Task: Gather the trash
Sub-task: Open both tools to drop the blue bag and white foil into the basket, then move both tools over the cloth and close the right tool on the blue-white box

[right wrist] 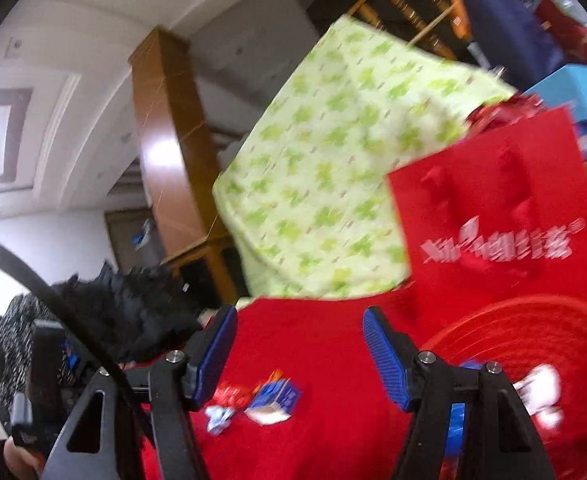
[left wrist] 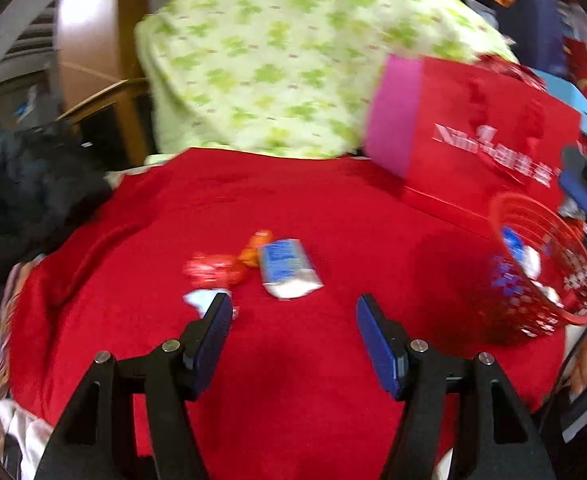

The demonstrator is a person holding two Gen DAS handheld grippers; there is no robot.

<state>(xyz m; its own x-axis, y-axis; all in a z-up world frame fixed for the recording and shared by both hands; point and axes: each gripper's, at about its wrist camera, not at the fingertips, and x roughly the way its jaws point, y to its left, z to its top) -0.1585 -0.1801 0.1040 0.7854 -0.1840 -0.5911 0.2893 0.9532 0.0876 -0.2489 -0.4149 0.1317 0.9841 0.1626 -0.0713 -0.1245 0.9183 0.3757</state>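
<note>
Red plush cloth point(left wrist: 313, 208), crinkled wrappers point(left wrist: 253, 268), ribbed plastic basket point(left wrist: 541, 272), left gripper point(left wrist: 293, 316) and right gripper point(right wrist: 299, 328) both spread empty

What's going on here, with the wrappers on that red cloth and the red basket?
A person holding two grippers is clearing wrappers off a red cloth. Both the left gripper and right gripper have jaws open and empty. A blue-and-white wrapper, a red wrapper and an orange wrapper lie loose on the cloth. The red basket already holds some trash.
</note>
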